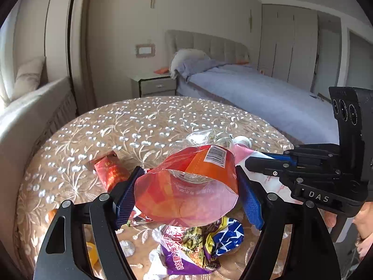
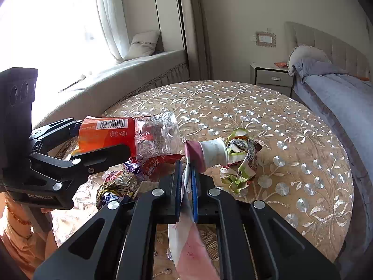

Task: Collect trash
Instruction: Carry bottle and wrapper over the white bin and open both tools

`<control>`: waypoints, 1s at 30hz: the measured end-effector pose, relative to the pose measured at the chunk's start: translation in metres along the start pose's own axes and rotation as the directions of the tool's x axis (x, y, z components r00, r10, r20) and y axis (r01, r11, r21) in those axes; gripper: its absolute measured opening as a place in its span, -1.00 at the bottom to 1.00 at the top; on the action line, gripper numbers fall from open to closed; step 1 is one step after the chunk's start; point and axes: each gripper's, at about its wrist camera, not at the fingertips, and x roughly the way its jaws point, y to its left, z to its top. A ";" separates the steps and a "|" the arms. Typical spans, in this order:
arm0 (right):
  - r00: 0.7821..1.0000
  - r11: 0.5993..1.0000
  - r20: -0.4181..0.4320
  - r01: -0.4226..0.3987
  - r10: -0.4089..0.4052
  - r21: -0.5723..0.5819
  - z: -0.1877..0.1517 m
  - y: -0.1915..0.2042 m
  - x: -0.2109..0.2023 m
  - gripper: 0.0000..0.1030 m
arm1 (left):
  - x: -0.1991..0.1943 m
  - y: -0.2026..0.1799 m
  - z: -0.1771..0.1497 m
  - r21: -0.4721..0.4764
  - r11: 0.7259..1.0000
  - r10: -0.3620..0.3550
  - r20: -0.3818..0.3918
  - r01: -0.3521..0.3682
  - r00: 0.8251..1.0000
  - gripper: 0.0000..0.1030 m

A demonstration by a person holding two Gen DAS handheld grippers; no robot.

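My round table (image 2: pixel 268 121), under a floral embroidered cloth, carries crumpled snack wrappers (image 1: pixel 200 242), a red packet (image 1: pixel 110 170) and torn green-white paper scraps (image 2: pixel 240 163).

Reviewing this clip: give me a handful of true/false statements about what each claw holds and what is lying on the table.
1. The left claw is shut on a crushed clear plastic bottle with an orange label. True.
2. The right claw is open and holds nothing. False: it is shut on a pink and white wrapper.
3. A purple snack wrapper lies on the embroidered tablecloth below the held bottle. True.
4. The table carries no other trash. False: a white paper cup on its side and crumpled green-edged paper are there too.
5. A red packet lies on the table beside the left claw. True.
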 end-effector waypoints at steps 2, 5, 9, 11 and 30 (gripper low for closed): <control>0.999 1.000 0.032 0.015 -0.015 -0.004 0.000 0.001 -0.017 -0.83 | -0.013 -0.008 0.002 0.011 1.000 -0.002 0.025 0.002 1.000 0.47; 0.997 0.999 0.069 0.033 -0.034 0.013 -0.002 -0.002 -0.044 -0.83 | -0.029 -0.022 0.005 0.031 1.000 -0.007 0.041 0.006 0.999 0.47; 0.990 0.996 0.118 0.077 -0.081 0.041 -0.013 -0.005 -0.089 -0.83 | -0.043 -0.048 0.005 0.064 0.997 -0.036 0.045 0.033 0.998 0.47; 0.984 0.993 0.135 0.106 -0.112 0.054 -0.022 -0.005 -0.110 -0.83 | -0.048 -0.067 0.002 0.095 0.995 -0.048 0.046 0.044 0.998 0.47; 0.894 0.862 -0.011 0.435 -0.448 0.260 -0.160 -0.076 -0.242 -0.83 | -0.002 -0.266 -0.061 0.353 0.870 -0.297 -0.182 0.344 0.937 0.47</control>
